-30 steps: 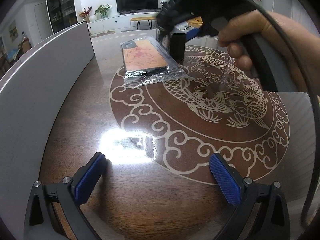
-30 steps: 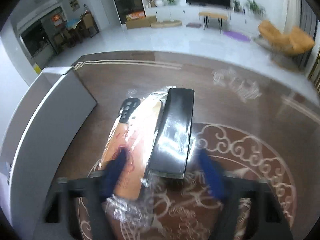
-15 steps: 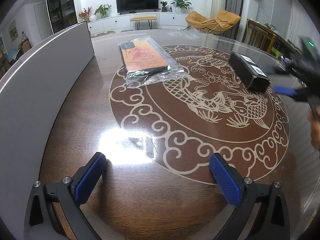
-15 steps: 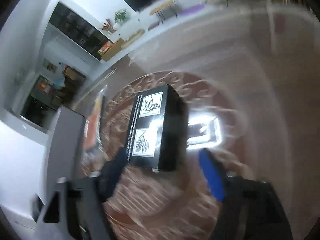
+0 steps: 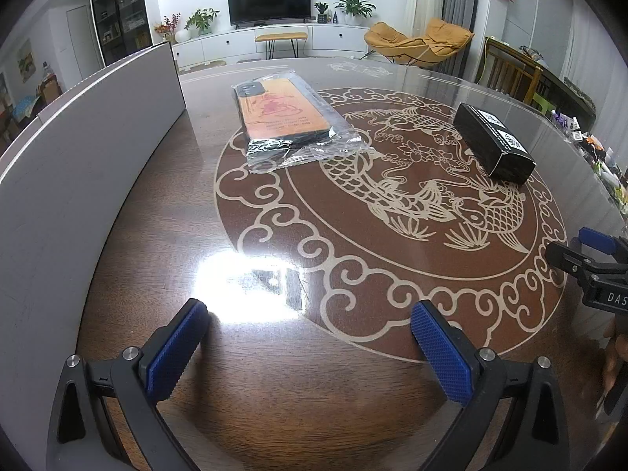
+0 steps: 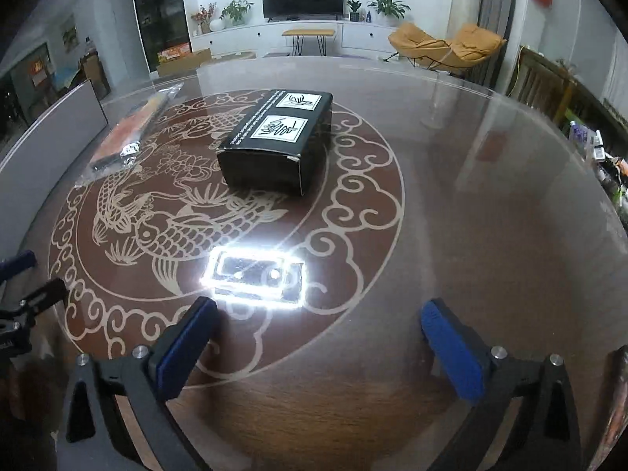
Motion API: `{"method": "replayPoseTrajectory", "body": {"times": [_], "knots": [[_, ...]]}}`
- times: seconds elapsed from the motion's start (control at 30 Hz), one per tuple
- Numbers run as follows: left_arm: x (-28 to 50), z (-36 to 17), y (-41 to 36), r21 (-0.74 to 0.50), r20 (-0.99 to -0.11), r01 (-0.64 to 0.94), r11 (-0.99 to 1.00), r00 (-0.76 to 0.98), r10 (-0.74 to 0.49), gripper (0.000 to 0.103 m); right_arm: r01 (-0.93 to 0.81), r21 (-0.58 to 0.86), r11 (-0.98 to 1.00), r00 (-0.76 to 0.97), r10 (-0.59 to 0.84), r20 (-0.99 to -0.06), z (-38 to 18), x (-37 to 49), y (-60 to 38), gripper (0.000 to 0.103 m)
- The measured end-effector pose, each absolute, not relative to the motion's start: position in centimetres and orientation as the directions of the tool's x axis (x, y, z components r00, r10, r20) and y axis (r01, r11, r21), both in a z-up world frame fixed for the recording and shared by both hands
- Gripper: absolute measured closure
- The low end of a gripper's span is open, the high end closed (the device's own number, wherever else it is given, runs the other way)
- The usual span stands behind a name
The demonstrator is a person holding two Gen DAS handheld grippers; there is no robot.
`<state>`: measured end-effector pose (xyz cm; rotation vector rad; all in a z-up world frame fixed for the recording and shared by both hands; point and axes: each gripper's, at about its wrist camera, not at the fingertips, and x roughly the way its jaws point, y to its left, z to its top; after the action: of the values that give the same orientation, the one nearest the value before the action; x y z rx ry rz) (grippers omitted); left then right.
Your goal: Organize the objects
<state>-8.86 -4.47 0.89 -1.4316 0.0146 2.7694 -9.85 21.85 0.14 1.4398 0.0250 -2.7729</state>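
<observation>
Released a moment ago, the black box (image 5: 493,142) now lies flat at the right of the left wrist view, well apart from the bagged phone case (image 5: 288,123) at upper centre. Along the left edge stands a grey panel (image 5: 78,165). Both the left gripper (image 5: 306,345) and the right gripper (image 6: 318,343) hold their blue pads wide apart, empty, above the table (image 6: 490,216).

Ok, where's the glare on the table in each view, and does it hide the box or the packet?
Left wrist view: glare patch on bare table ahead of the left gripper; phone-case packet and black box sharp. Right wrist view: rectangular glare just ahead of the right gripper, short of the box; overall dimmer.
</observation>
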Motion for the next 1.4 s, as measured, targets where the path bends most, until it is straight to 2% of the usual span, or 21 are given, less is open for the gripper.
{"method": "replayPoseTrajectory", "body": {"times": [1.4], "knots": [[-8.77, 0.89, -4.33, 0.001, -0.818, -0.016, -1.0, -0.575, 0.008, 0.0, 0.018, -0.012, -1.0, -0.579, 0.0, -0.816, -0.37, -9.69, 21.55, 0.0]]}}
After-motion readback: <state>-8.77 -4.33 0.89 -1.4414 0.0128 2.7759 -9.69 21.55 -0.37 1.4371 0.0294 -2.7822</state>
